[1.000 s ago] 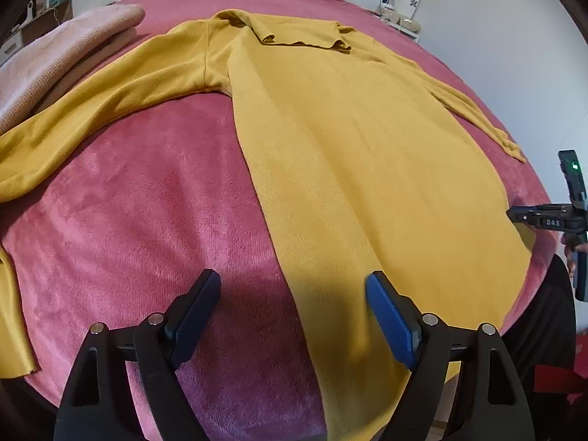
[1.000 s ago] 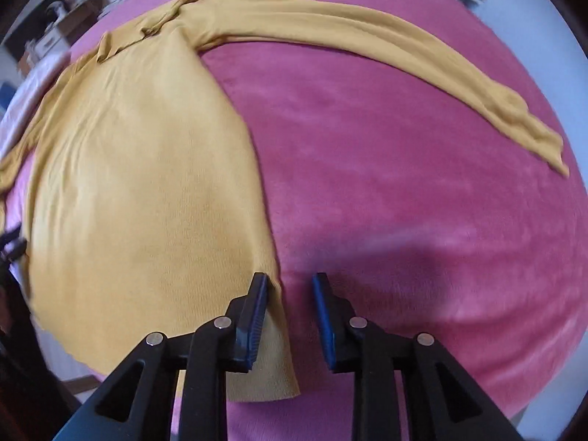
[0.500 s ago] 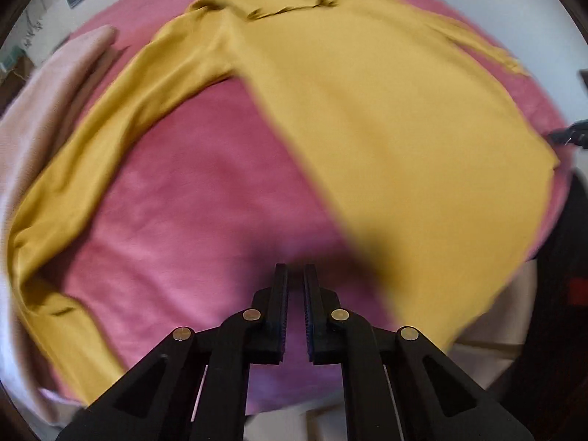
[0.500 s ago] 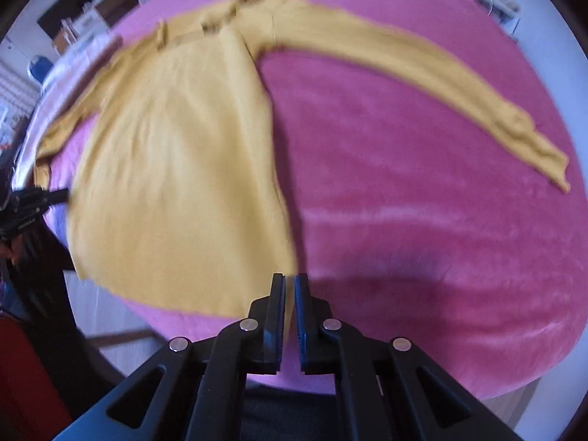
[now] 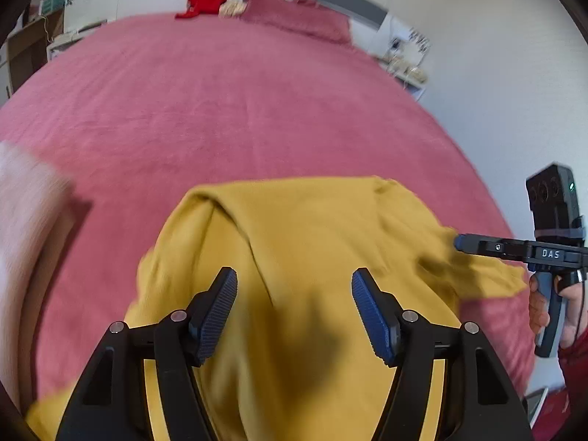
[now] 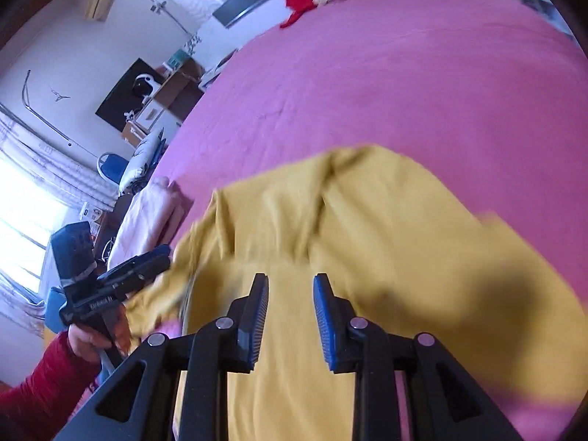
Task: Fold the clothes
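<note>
Sweater (image 5: 305, 242) doubled over on the bed (image 5: 220, 110), first fold laid.
Left tool (image 5: 294, 308) and right tool (image 6: 290, 316) are seen opening, nothing clamped; further folds are judged outstanding.

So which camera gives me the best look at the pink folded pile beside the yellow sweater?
The right wrist view: the pink folded pile sits sharp at the bed's edge, beyond the yellow sweater. In the left wrist view it is a blurred pale smear, cut off at the left border.
</note>
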